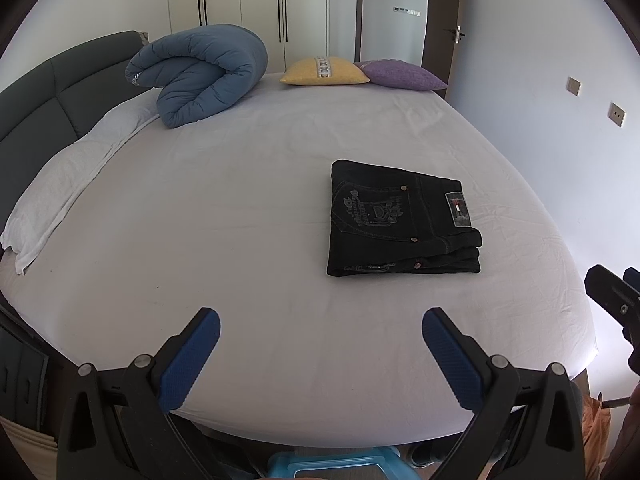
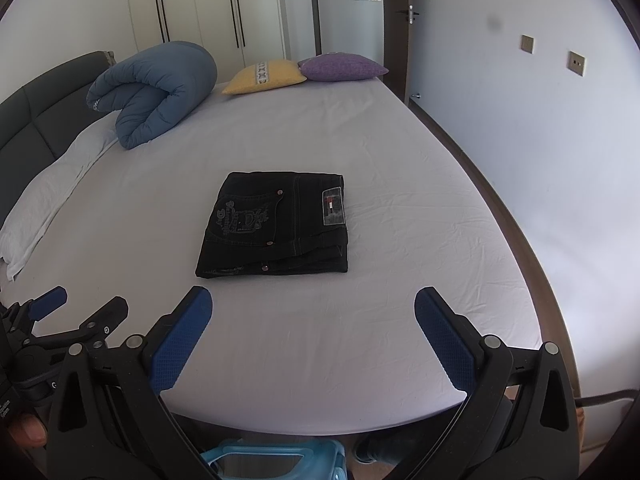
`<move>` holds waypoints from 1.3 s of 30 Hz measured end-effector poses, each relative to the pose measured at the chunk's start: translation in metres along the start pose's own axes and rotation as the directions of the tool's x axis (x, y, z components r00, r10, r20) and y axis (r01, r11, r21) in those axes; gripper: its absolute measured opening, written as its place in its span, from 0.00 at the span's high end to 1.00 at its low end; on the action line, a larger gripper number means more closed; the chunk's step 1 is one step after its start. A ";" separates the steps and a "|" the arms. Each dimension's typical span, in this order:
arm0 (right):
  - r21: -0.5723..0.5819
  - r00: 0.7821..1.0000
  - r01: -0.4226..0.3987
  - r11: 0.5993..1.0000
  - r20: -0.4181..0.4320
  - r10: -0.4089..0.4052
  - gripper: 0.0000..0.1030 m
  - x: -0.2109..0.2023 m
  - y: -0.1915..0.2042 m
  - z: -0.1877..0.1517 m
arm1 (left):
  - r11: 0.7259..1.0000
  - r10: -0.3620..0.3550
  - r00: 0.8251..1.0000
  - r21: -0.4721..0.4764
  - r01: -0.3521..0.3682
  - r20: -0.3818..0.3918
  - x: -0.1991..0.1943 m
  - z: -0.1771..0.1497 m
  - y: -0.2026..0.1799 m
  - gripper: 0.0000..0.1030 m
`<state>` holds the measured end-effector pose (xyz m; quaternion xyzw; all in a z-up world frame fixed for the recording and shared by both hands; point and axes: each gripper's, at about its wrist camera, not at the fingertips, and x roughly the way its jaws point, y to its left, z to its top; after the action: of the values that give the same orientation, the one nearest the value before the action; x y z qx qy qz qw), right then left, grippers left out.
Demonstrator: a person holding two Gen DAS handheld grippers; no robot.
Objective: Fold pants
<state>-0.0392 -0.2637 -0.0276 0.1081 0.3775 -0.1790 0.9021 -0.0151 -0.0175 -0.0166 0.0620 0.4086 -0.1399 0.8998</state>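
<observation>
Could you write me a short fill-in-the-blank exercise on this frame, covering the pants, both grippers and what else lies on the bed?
1. The black jeans lie ____ into a compact stack on the bed sheet.
2. The fingers of the left gripper and the right gripper are spread ____, holding nothing.
3. Beside the purple cushion lies a ____ cushion.
4. Near the headboard sits a rolled ____ duvet.

Missing words: folded; open; yellow; blue

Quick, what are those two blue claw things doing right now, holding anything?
Left gripper: open, holding nothing, short of the folded pants.
Right gripper: open, holding nothing, also short of the pants.
</observation>
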 end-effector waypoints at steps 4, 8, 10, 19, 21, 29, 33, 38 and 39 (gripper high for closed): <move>0.000 1.000 0.001 1.000 -0.001 -0.001 0.00 0.000 0.001 -0.001 | 1.000 0.001 1.000 0.000 -0.001 -0.001 0.000 0.000 0.000 0.00; -0.003 1.000 0.000 1.000 -0.003 0.000 0.00 0.000 0.001 -0.001 | 1.000 0.001 1.000 -0.001 -0.001 0.000 0.000 0.000 0.000 0.00; -0.006 1.000 -0.002 1.000 -0.004 0.002 0.00 0.000 0.002 -0.002 | 1.000 -0.001 1.000 0.001 0.001 0.000 0.000 0.000 0.001 0.00; -0.008 1.000 -0.003 1.000 -0.005 0.003 0.00 0.000 0.003 -0.002 | 1.000 -0.002 1.000 0.000 0.002 -0.002 -0.001 0.000 0.002 0.00; -0.007 1.000 -0.002 1.000 -0.005 0.002 0.00 -0.001 0.003 -0.001 | 1.000 -0.003 1.000 0.000 0.003 -0.002 -0.001 0.001 0.001 0.00; -0.009 1.000 -0.005 1.000 -0.008 0.005 0.00 0.000 0.003 -0.001 | 1.000 0.000 1.000 0.001 0.000 -0.005 -0.001 0.001 -0.003 0.00; -0.010 1.000 -0.006 1.000 -0.012 0.006 0.00 0.002 0.003 -0.001 | 1.000 0.000 1.000 0.001 0.000 -0.005 -0.001 0.001 -0.002 0.00; -0.011 1.000 -0.009 1.000 -0.015 0.009 0.00 0.003 0.002 -0.001 | 1.000 -0.002 1.000 0.001 0.002 -0.006 -0.001 0.001 -0.002 0.00; -0.010 1.000 -0.009 1.000 -0.016 0.009 0.00 0.003 0.002 -0.001 | 1.000 -0.001 1.000 0.001 0.001 -0.006 -0.001 0.000 -0.002 0.00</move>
<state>-0.0376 -0.2623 -0.0304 0.1066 0.3850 -0.1721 0.9005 -0.0166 -0.0196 -0.0162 0.0626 0.4114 -0.1402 0.8984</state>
